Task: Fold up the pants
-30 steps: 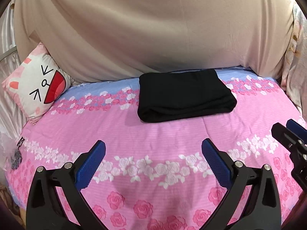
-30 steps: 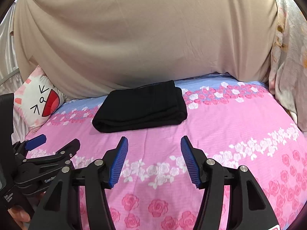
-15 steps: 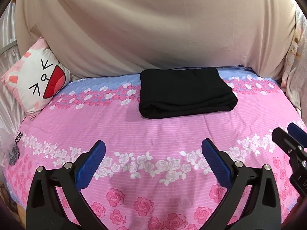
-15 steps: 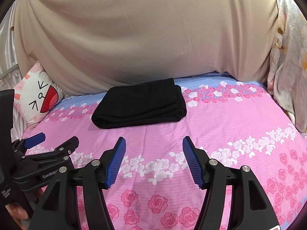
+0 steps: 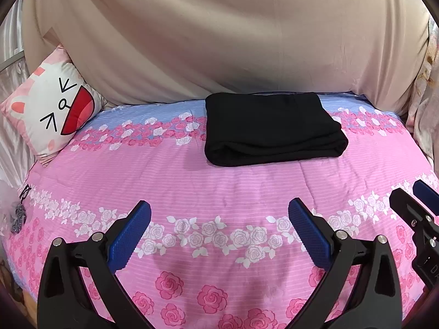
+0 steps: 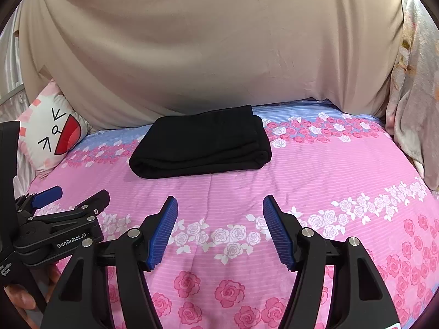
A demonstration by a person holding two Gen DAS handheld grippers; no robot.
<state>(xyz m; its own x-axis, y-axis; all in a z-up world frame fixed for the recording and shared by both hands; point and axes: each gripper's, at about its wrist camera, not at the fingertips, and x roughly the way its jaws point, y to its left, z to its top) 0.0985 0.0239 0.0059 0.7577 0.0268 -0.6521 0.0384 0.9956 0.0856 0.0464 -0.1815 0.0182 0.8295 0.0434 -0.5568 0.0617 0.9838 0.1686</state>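
Right wrist only: hand (image 6: 19, 298).

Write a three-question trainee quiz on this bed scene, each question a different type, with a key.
1. True or false: the left gripper is shut on the black pants.
2. Multiple choice: the pants lie A) spread flat, B) folded in a stack, C) hanging off the bed.
3. Fill in: the cat-face pillow sits to the pants' ____ in both views.

Key: 1 false, both it and the right gripper are open and empty; 2 B; 3 left.
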